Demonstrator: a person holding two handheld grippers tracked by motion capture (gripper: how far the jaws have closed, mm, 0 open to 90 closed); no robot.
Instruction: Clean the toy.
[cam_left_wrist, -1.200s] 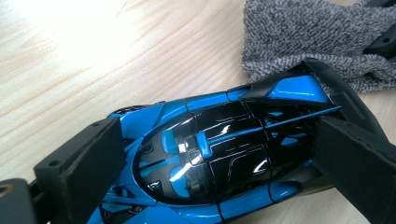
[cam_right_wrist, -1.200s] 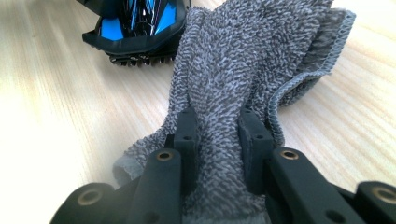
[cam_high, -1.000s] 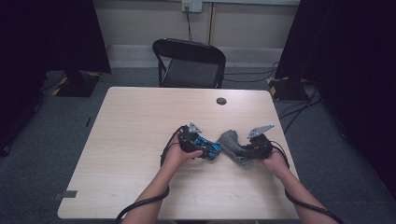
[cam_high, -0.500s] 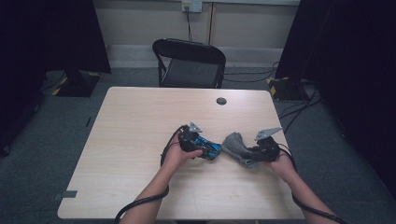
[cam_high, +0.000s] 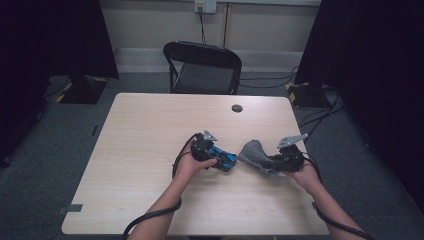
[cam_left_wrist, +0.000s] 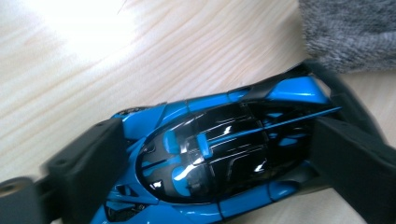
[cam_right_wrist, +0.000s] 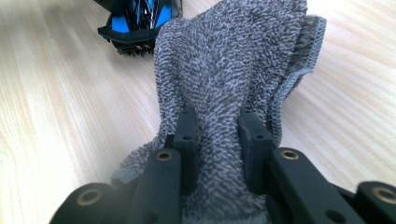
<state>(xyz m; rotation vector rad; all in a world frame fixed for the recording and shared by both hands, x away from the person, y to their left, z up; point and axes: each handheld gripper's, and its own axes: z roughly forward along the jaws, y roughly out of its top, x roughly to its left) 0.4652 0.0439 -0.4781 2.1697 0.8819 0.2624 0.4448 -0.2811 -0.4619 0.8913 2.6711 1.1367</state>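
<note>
we see a pale wooden table (cam_high: 150, 150) from above, with 2 hand-held grippers near its middle. the left gripper (cam_high: 220, 161) has its jaws spread wide on either side of a blue and black toy car (cam_left_wrist: 219, 158) that sits on the table; the jaws have just been closing in on its flanks, and we cannot tell whether they press on it yet. just beside the car, the right gripper (cam_high: 270, 162) is clamped tight on a bunched grey towel (cam_right_wrist: 233, 70). a black chair (cam_high: 202, 67) stands behind the table.

Dim dark surrounds, blown-out glare on table (cam_left_wrist: 84, 28), slight jaw-edge blur
</note>
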